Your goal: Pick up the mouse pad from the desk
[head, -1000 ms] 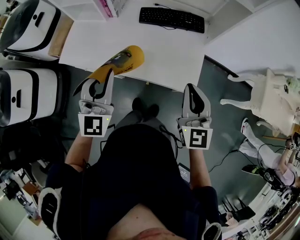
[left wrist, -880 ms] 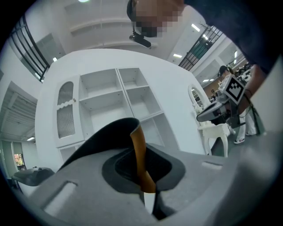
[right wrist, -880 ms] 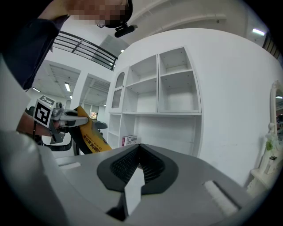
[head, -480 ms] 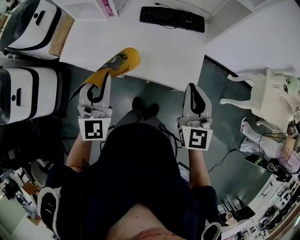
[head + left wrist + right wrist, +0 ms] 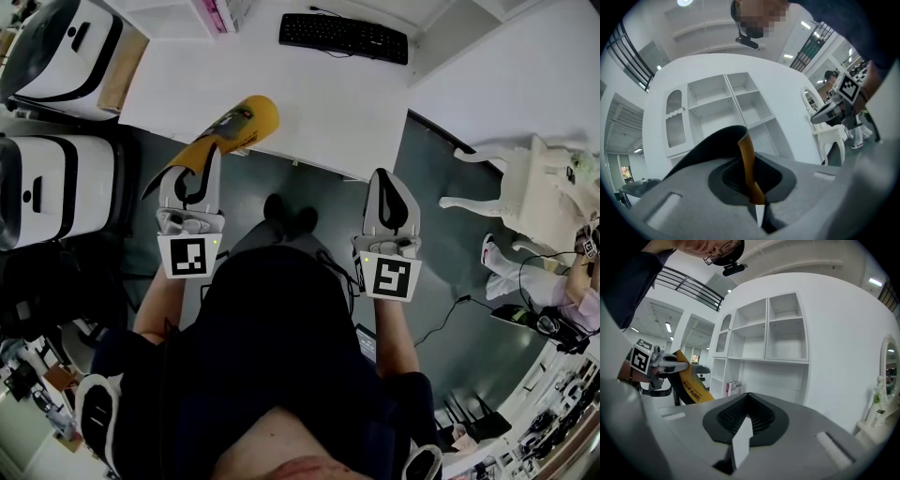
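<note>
Left gripper (image 5: 208, 161) clamped on mouse pad (image 5: 232, 126); right gripper (image 5: 386, 180) shut, empty. Pad's near end is hidden in the jaws, print unreadable. Yellow top, black underside, curled, held off the desk (image 5: 319, 103) at its front edge.

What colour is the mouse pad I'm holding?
Yellow-orange with dark print, black underside; the mouse pad shows best in the head view.

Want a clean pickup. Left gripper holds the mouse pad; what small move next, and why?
Probably raise the left gripper slightly, jaws kept shut: the mouse pad is pinched by one edge, and its far end overlaps the desk corner.
</note>
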